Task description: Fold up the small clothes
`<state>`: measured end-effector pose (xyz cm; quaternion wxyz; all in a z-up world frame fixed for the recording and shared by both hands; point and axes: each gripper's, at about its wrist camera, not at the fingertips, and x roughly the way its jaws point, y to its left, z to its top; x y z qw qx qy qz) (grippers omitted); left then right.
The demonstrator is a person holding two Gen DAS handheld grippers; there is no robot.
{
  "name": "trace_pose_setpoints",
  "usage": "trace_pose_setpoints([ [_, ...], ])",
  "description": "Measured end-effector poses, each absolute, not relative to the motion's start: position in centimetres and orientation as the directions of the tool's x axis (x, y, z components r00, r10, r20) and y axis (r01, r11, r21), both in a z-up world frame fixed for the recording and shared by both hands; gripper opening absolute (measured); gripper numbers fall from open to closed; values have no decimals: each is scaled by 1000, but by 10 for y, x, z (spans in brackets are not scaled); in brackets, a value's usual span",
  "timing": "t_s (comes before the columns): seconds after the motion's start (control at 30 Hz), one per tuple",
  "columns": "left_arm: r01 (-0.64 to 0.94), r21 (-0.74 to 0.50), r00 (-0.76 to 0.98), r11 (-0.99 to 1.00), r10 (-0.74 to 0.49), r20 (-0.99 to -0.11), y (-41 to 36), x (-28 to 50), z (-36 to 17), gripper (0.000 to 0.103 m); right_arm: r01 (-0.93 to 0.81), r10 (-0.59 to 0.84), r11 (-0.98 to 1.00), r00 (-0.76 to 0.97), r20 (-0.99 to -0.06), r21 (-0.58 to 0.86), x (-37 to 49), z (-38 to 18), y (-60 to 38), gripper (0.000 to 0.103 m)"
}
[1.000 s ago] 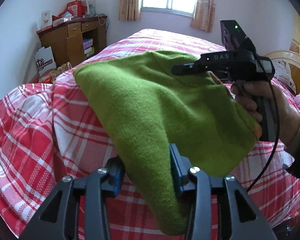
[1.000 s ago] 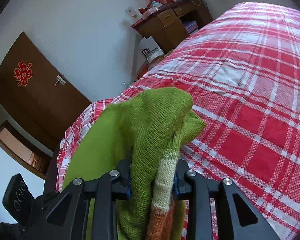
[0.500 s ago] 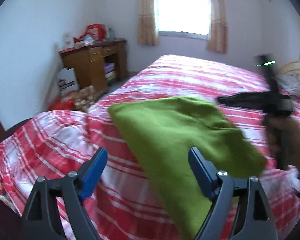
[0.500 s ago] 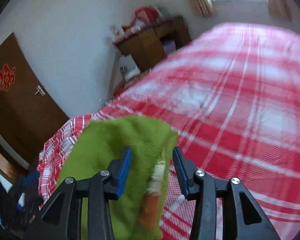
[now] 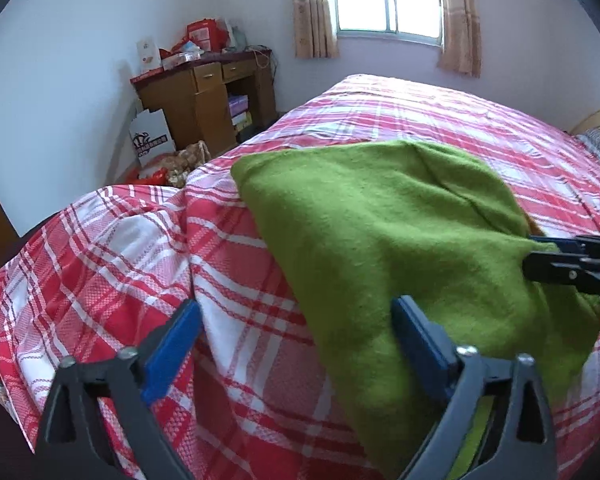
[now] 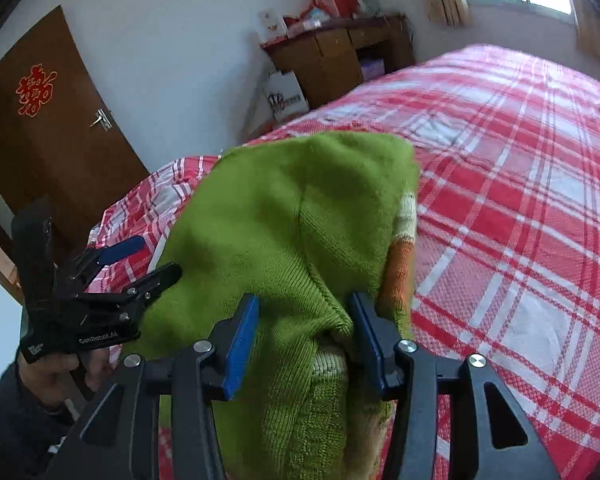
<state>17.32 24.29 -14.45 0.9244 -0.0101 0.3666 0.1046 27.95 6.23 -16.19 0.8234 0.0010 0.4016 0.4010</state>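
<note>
Over on the left, the left gripper (image 5: 296,344) hangs with its blue pads spread wide, nothing pinched: one pad sits over the checked bedspread (image 5: 228,280), the other lies against the near edge of the green knitted garment (image 5: 380,232). From the right wrist view that same tool (image 6: 140,258) hovers at the garment's left edge, jaws parted.

The garment itself lies folded on the near end of the bed, a soft, fuzzy, thick knit with a rounded fold line and a limp overhanging corner. On its right side a cream and orange ribbed cuff (image 6: 402,240) peeks out.

Now the right gripper (image 6: 302,338): pads apart, a bunched ridge of knit lying between them, not squeezed as far as I can see.

The risks? That ridge is springy wool; if the right gripper pulls away while a pad snags the loops, the top layer could drag and the fold open. The corner hanging at the bed's edge could slide the bundle off. And the cuff sticking out may leave the fold lopsided.
</note>
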Motion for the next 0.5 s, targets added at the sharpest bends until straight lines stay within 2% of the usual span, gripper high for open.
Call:
trace_pose_setpoints([
  [0.13,-209,-36,716,977,127,-686,255,170,-146,103,-655,624,708,406,-667,264,268,-157,67,49],
  [0.33,-206,1,758,979,160,-632,241,138,-107,103,-587,585,778,546,-599,225,224,-112,43,50],
  [0.4,-192,0,789,981,154,-594,236,126,-88,103,-555,550,812,622,-558,181,202,-90,35,52],
  [0.47,-183,-4,813,983,149,-563,232,114,-68,103,-528,518,837,680,-519,143,184,-72,30,61],
  [0.5,-169,-20,831,985,132,-540,231,106,-57,103,-515,504,848,708,-494,127,173,-62,26,62],
])
